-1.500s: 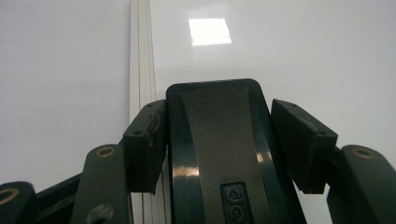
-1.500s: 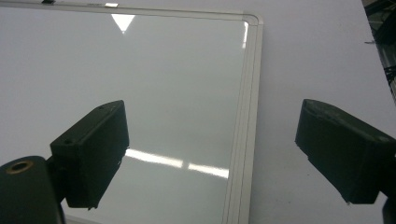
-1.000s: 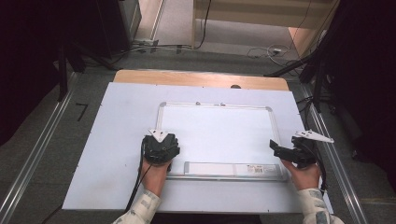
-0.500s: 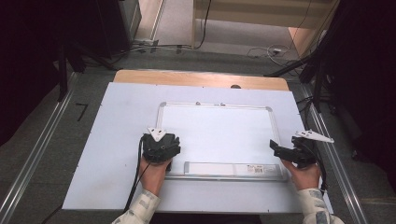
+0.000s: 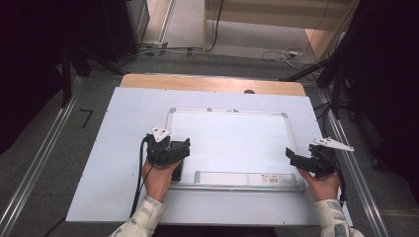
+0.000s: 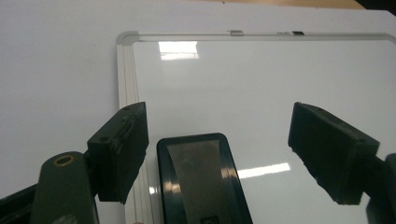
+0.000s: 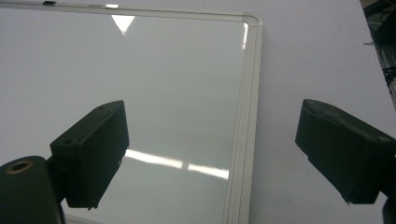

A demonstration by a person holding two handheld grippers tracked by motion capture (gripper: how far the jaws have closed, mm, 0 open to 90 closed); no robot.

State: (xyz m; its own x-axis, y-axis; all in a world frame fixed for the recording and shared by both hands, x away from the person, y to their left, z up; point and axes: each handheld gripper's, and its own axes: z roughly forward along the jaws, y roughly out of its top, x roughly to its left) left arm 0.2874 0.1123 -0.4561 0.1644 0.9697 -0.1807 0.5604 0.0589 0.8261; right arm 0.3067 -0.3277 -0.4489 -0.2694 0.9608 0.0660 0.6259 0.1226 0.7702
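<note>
Left gripper (image 6: pixel 217 154) gapes over black eraser (image 6: pixel 201 182) on whiteboard (image 6: pixel 261 88).

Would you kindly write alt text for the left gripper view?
The open left gripper hovers over a black eraser lying at the left edge of a clean whiteboard, which rests on a white table.

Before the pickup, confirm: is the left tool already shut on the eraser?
No: the left tool stands open, jaws apart on either side of the eraser on the whiteboard.
</note>
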